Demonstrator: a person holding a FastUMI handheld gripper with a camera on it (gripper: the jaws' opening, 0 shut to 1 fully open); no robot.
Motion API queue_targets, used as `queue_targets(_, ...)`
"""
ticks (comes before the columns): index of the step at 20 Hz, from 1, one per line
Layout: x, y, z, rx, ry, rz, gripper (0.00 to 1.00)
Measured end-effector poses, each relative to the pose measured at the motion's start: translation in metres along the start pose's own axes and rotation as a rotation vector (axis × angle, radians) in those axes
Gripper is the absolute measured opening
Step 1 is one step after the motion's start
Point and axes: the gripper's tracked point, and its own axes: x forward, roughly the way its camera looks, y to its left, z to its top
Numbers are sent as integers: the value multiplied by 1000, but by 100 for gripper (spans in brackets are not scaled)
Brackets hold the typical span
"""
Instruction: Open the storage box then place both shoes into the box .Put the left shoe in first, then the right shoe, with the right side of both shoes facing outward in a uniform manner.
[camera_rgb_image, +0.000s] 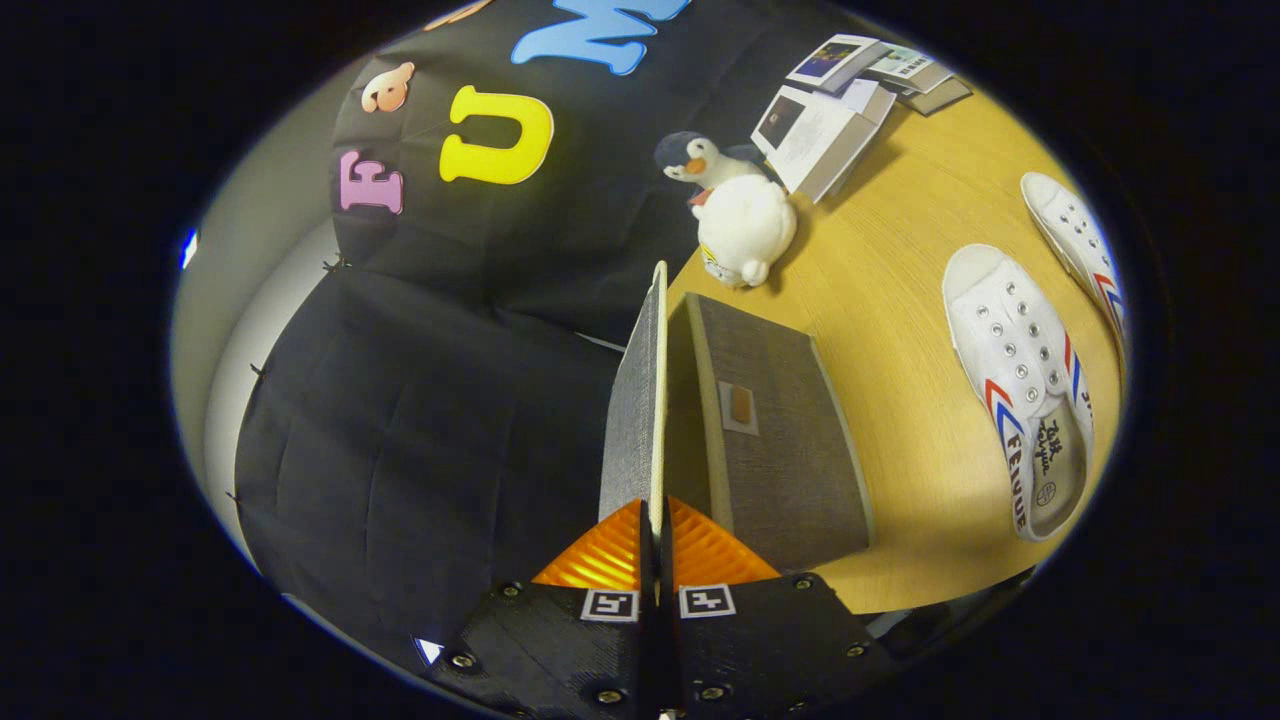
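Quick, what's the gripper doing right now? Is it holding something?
Hand-held gripper: closed, both fingers pinching the edge of the box's lid, which is swung up from the box.

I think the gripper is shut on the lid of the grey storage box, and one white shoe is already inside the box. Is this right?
Not quite. The gripper is indeed shut on the lid of the grey storage box, but no shoe is inside. The gripper view shows both white shoes lying on the wooden table, beside the box.
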Motion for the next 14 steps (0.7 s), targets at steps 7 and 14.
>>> queue_targets(7, -1, 52, 5, -50, -6, 54, 1)
queue_targets(14, 16, 112, -6, -181, 4, 101, 3)
